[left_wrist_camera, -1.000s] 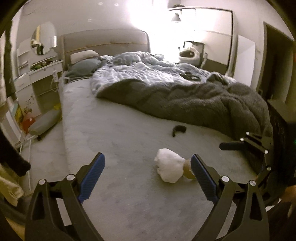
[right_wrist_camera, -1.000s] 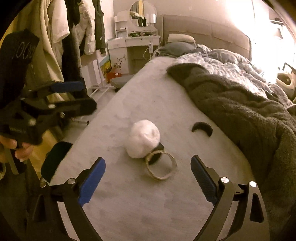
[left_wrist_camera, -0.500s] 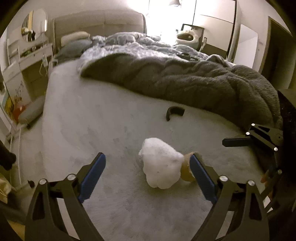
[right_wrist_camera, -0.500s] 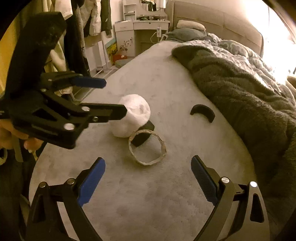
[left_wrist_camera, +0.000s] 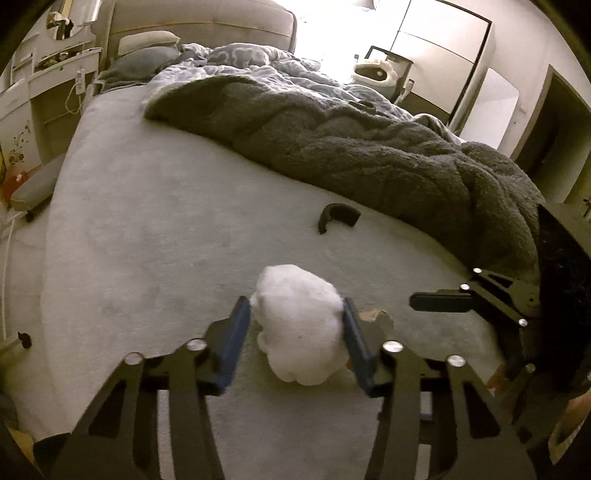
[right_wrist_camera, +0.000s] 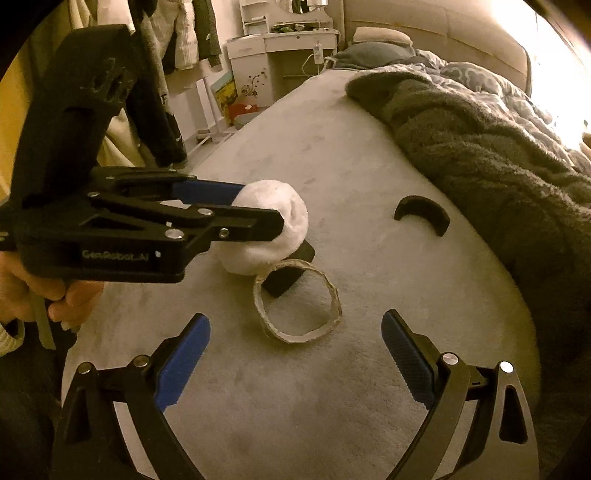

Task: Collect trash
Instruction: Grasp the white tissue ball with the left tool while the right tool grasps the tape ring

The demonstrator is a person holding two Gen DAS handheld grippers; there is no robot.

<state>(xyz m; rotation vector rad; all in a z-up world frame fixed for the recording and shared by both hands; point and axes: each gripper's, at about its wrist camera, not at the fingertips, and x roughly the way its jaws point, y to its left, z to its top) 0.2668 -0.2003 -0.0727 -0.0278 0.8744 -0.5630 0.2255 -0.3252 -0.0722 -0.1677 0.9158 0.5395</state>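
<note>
My left gripper (left_wrist_camera: 297, 325) has just been closing and now clasps the white tissue wad (left_wrist_camera: 301, 325) on the grey bed (left_wrist_camera: 155, 236). My right gripper (right_wrist_camera: 295, 362) hangs spread before the cardboard ring (right_wrist_camera: 297, 301). A dark blanket (left_wrist_camera: 369, 147) lies rumpled beyond.

The bed (left_wrist_camera: 155, 206) fills the room, its pale sheet bare along the near side. A dark fleecy blanket (left_wrist_camera: 369, 147) lies heaped across the bed's far half, with a patterned grey-blue duvet (left_wrist_camera: 258, 59) bunched beyond it toward the padded headboard (left_wrist_camera: 199, 26). Two pillows (left_wrist_camera: 144, 48) rest against that headboard. A white dressing table (right_wrist_camera: 291, 55) stands just beside the bed's head, and clothes (right_wrist_camera: 184, 33) hang along the wall near it.
</note>
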